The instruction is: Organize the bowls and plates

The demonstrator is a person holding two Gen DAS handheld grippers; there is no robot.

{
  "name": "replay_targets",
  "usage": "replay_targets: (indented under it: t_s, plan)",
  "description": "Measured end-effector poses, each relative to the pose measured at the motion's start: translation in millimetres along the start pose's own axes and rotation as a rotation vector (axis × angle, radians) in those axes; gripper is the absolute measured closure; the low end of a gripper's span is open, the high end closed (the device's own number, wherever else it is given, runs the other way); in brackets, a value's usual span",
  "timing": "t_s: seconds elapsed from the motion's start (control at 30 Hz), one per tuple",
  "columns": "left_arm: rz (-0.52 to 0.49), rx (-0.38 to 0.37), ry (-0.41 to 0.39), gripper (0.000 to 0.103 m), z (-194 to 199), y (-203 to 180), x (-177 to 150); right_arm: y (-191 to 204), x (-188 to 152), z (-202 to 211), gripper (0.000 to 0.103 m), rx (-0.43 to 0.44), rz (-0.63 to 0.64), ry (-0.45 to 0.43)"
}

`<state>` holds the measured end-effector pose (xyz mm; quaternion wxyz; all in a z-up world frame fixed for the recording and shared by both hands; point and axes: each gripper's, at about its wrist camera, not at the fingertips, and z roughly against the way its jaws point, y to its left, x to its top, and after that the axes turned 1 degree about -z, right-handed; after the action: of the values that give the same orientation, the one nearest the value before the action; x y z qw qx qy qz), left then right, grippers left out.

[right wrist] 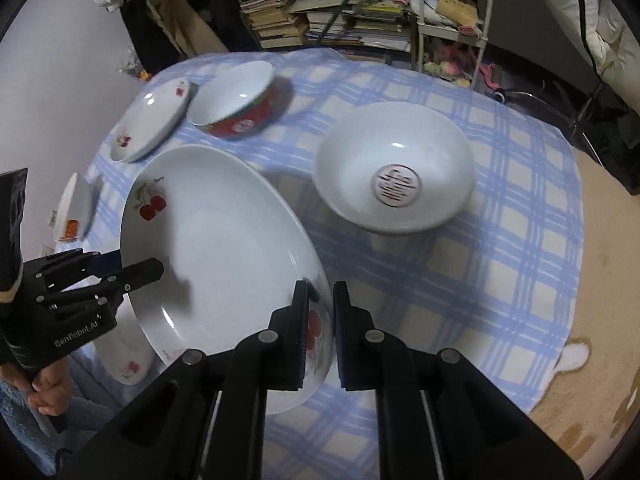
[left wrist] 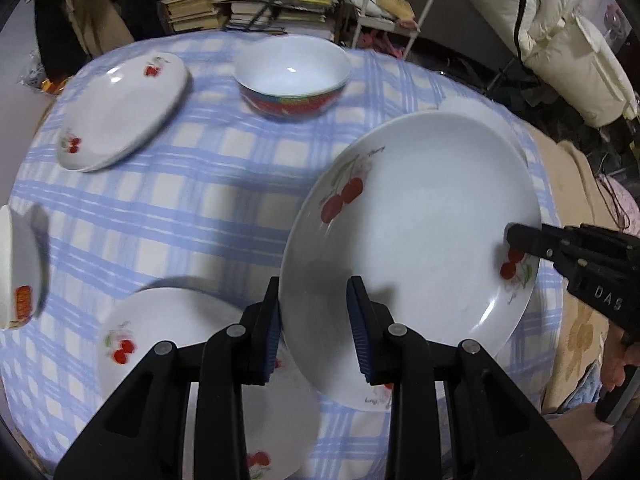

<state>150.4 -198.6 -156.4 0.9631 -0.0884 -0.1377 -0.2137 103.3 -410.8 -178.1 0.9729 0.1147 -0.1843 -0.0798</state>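
Both grippers, left [left wrist: 315,322] and right [right wrist: 321,330], pinch opposite rims of the large white cherry-print ceramic plate [left wrist: 416,240], likely to steady it, carried toward six o'clock.

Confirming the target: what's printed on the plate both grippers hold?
Red cherries on white plate; clearest in left wrist view.

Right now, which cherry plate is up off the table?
The big cherry plate, gripped at opposite rims by the left tool and right tool. The other cherry plates lie on the cloth.
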Motion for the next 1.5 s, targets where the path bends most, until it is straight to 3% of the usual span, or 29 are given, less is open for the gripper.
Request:
replay_targets:
  t_s: [0.37, 0.57, 0.77, 1.0, 1.03, 1.3, 1.5]
  plan:
    - [0.067, 0.041, -0.036, 0.072, 54.8, 53.8, -16.6, 65.2, 7.8, 18.5, 0.09, 0.064, 0.058, -0.047]
    - [0.091, 0.1, -0.069, 0.072, 89.2, 85.3, -33.4, 110.7, 12.9, 22.9, 0.09, 0.11, 0.088, -0.079]
    - [0.14, 0.12, -0.069, 0.072, 108.2, 119.0, -57.2, 151.3, 8.8, 12.6, 0.089, 0.133, 0.142, -0.057]
    - [0.2, 0.081, -0.057, 0.072, 91.7, 143.1, -84.9, 165.7, -8.9, -13.3, 0.089, 0.165, 0.121, 0.0]
    - [0.207, 0.077, -0.05, 0.072, 86.8, 144.6, -87.9, 165.1, -12.5, -19.5, 0.089, 0.146, 0.118, 0.044]
    - [0.242, 0.09, 0.019, 0.072, 46.6, 148.6, -103.1, 168.1, -34.5, -60.6, 0.087, 0.073, 0.133, 0.138]
    - [0.263, 0.087, 0.023, 0.072, 39.4, 152.0, -102.3, 168.6, -36.4, -72.2, 0.086, 0.061, 0.158, 0.125]
